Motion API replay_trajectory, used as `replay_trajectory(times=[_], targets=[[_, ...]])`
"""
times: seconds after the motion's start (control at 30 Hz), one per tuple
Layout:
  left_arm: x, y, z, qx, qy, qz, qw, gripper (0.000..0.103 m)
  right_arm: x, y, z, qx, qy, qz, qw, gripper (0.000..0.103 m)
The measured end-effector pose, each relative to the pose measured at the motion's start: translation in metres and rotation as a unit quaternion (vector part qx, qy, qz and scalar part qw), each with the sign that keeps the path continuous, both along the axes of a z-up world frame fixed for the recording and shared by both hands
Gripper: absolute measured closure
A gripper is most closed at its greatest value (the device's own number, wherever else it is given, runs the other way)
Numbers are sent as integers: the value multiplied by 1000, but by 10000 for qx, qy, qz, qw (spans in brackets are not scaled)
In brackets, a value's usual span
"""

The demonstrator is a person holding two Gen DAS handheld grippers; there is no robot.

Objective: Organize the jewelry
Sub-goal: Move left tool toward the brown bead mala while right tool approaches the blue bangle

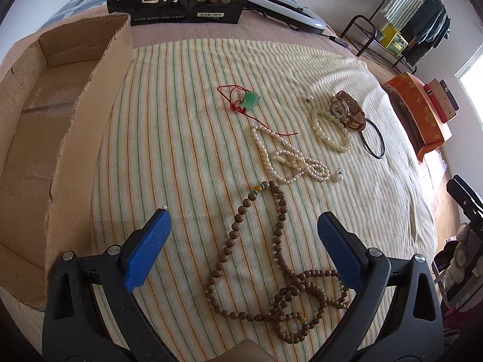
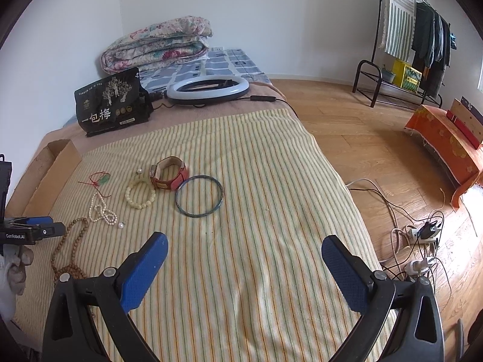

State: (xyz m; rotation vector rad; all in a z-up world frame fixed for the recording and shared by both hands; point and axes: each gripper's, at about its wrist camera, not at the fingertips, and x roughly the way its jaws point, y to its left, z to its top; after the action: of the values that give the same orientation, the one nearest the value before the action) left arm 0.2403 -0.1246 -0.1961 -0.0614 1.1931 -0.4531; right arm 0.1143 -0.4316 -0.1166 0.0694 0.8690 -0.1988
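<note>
Jewelry laid out on my striped cloth (image 1: pixel 187 114), catalogued from the wooden bead strand (image 1: pixel 280 259) outward. Strand: long axis runs away from me, a narrow loop with its amber and green marker beads at the far tip and a coiled tangle at the near end. My left gripper (image 1: pixel 243 250) hangs over it with blue fingers (image 1: pixel 148 250) spread wide, grasping nothing; the loop lies between them, the coil close to the right-hand finger. Beyond the strand's far tip: a white pearl necklace (image 1: pixel 289 160) bunched slantwise, then a green pendant (image 1: pixel 252 100) on red cord. To the right of those: a cream bead bracelet (image 1: pixel 330 131), a brown-strapped watch (image 1: pixel 347 108) touching it, and a dark bangle (image 2: pixel 199 196) lying flat just beside the watch. To the strand's left: an open cardboard box (image 1: pixel 45 126) along the cloth's edge. My right gripper (image 2: pixel 244 267) is likewise spread and empty over bare cloth, well to the right of the strand, nearer me than the bangle.
</note>
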Motion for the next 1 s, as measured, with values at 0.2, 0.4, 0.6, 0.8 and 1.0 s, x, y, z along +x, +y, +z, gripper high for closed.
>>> replay_trajectory(times=[0.2,0.4,0.6,0.8,1.0], targets=[[1,-5,-14,2,229,-212,9995,7,6,3,-8,-20,79,22,10000,0],[-19,-14,-11,0,237,-613,9978,8,16,2,-20,-9,181,19,9998,0],[-50,-29,-13,403,-47,-1078,9933,8,29,1,-30,157,215,183,9995,0],[-72,-39,-13,703,-332,-1308,9884,8,48,3,-45,287,343,418,9981,0],[-78,-40,-15,789,-467,-1239,9880,8,72,11,-58,354,429,620,9965,0]])
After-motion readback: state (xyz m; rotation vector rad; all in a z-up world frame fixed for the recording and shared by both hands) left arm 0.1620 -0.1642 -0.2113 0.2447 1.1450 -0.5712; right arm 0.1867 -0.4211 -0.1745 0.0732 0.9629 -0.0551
